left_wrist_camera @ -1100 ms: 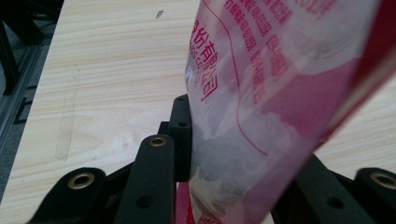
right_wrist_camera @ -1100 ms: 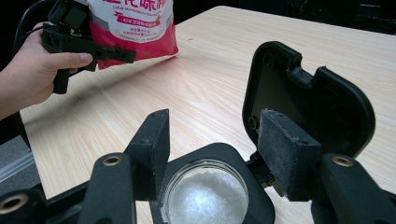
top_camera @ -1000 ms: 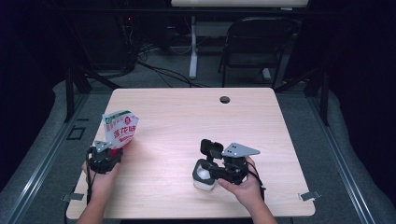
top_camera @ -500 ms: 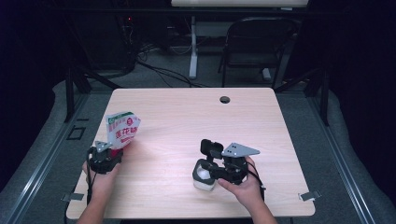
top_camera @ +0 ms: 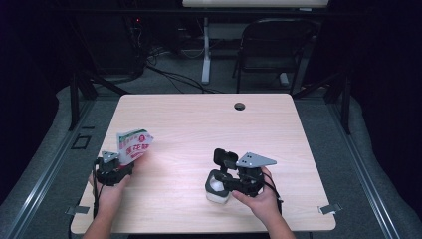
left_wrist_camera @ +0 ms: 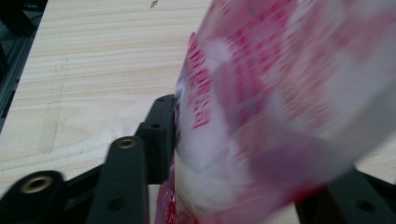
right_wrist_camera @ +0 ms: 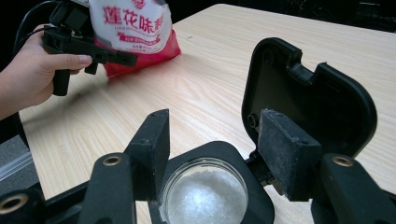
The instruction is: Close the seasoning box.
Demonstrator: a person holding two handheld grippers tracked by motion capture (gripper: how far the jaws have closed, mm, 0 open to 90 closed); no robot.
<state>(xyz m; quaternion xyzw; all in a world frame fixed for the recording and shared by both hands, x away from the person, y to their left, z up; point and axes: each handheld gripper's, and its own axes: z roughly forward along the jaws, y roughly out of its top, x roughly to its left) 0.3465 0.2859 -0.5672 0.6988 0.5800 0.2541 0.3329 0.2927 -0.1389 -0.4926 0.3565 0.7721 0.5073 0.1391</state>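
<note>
1. High view: the red-and-white bag (top_camera: 133,146) sits at the desk's (top_camera: 189,119) left edge between the left tool's (top_camera: 115,167) jaws, which have just been opening.
2. The right tool (top_camera: 226,180) hangs spread over the open-lidded white container (top_camera: 217,188), well to the bag's right.

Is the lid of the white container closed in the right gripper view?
No, the black lid stands flipped up behind the white container, leaving white grains exposed inside.
</note>
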